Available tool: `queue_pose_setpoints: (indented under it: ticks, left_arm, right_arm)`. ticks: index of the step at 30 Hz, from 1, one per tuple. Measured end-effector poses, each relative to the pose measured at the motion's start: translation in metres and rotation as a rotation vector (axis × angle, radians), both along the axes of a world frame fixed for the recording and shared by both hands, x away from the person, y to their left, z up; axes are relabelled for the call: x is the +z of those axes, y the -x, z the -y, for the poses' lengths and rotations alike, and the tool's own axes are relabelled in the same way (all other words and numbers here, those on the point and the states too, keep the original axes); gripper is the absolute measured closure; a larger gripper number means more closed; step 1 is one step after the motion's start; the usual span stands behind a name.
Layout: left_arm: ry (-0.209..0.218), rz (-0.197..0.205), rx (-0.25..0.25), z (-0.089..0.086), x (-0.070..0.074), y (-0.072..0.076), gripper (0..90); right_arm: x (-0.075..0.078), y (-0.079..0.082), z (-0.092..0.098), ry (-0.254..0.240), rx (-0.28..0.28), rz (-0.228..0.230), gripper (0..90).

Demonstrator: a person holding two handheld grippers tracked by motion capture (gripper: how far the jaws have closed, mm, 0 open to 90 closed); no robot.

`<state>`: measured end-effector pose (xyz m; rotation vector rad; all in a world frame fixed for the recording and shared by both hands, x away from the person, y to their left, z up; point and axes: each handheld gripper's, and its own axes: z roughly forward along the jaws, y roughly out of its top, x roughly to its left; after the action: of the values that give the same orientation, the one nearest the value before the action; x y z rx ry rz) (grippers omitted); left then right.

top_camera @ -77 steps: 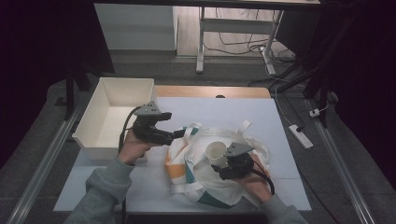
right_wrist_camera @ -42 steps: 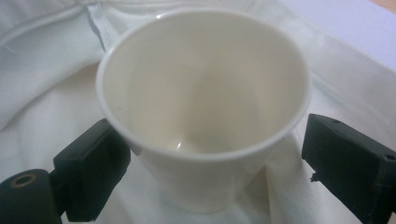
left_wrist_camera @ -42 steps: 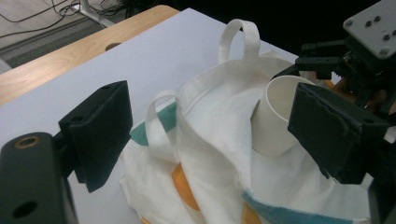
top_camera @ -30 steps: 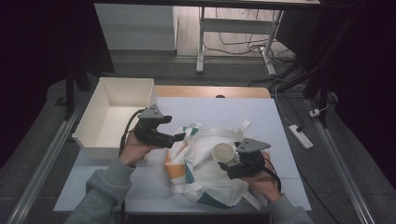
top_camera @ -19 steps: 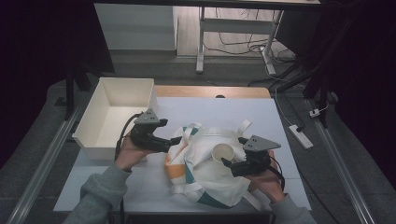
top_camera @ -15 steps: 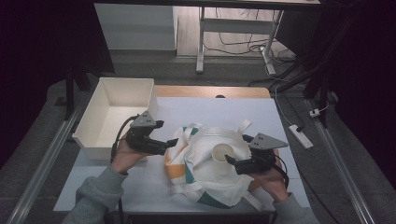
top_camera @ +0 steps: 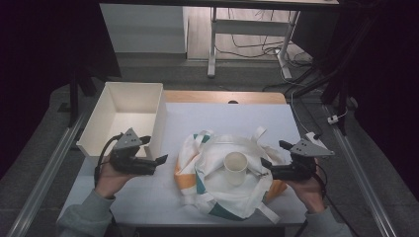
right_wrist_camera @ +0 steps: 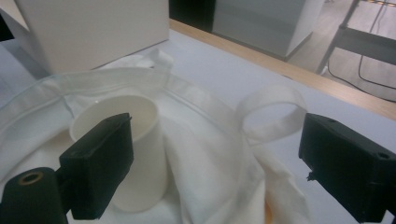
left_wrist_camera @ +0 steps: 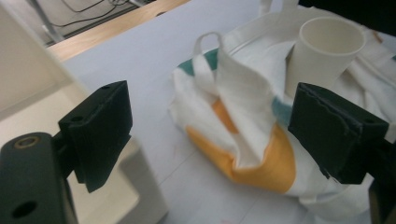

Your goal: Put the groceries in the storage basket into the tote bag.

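White cup (top_camera: 235,167) upright on bag (top_camera: 217,197) | between both grippers, untouched | left gripper (top_camera: 159,161) jaws released | right gripper (top_camera: 264,166) jaws released

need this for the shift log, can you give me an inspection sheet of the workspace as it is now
surface: white table top with a wooden strip along the far edge.
job's things: paper cup stands upright on the crumpled tote bag, which is white with orange and green patches.
clutter: open white box at the table's left, nothing seen inside.
grippers: left gripper open, left of the bag, holding nothing; right gripper open, at the bag's right edge, holding nothing.
cables: one trails from each gripper; more lie on the floor beyond the table.
surroundings: dark, with a desk frame behind.
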<state>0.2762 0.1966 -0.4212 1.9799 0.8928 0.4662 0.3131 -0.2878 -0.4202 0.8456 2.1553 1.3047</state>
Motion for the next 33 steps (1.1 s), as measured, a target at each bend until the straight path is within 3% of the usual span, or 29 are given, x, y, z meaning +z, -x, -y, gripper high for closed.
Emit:
queue_pose_setpoints:
  ticks: [5,12,17,23,33]
  left_arm:
    - [0.012,-0.003,0.042,-0.019,-0.008,0.011,13.2]
    - [0.013,-0.029,0.072,-0.035,-0.023,0.024,12.9]
    - [0.008,-0.054,0.08,-0.039,-0.034,0.028,12.5]
    - [0.002,-0.098,0.078,-0.037,-0.047,0.021,12.4]
    - [0.002,-0.107,0.075,-0.035,-0.05,0.019,12.4]
  right_arm:
    - [-0.008,0.003,0.018,0.001,-0.02,0.004,12.3]
    - [-0.023,0.004,0.037,-0.001,-0.049,-0.032,14.7]
    - [-0.031,0.002,0.046,0.003,-0.064,-0.041,14.9]
    - [-0.035,0.0,0.046,0.02,-0.055,-0.047,15.0]
    - [-0.037,0.0,0.044,0.029,-0.043,-0.049,15.1]
